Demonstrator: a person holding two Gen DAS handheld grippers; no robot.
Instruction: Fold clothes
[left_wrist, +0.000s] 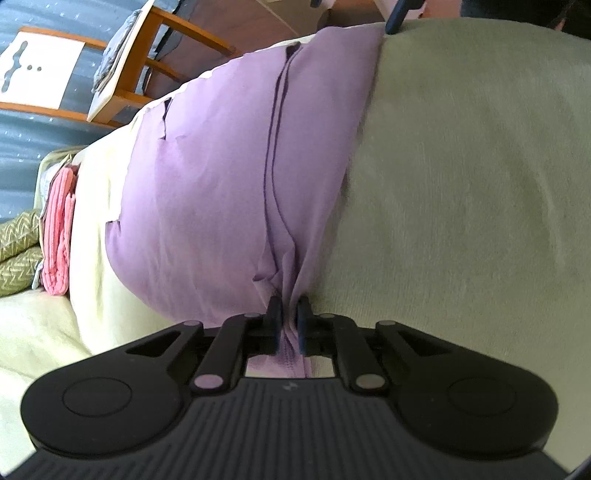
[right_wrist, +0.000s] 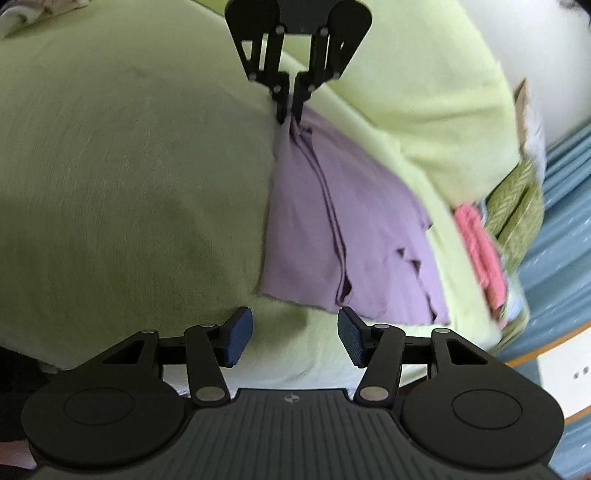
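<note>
A lilac garment lies folded flat on a pale yellow-green cover, with a dark seam running down its middle. My left gripper is shut on the garment's near edge, and bunched cloth shows between its blue pads. In the right wrist view the same garment lies ahead, with my left gripper pinching its far end. My right gripper is open and empty, just short of the garment's near hem, above the cover.
A folded pink cloth and olive patterned cloths are stacked at the cover's edge; they also show in the right wrist view. A wooden chair stands beyond on blue flooring.
</note>
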